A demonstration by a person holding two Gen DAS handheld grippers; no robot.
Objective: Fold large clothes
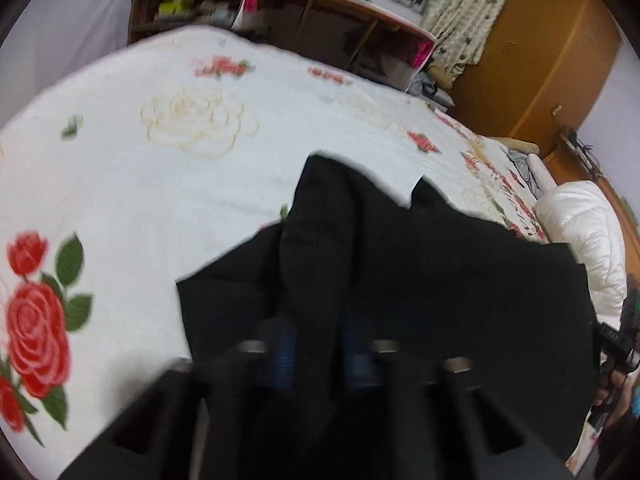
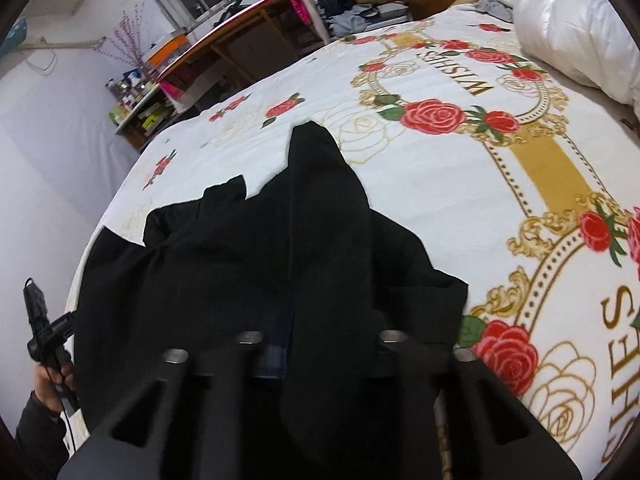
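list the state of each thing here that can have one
black garment: spread crumpled on the bed, a ridge of cloth pinched at each gripper
left gripper: shut on the black garment
right gripper: shut on the black garment
bedspread: laid flat
white duvet: bunched at the bed's end

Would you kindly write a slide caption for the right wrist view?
Right gripper pinches a fold of the black garment lying on the rose-patterned bedspread.
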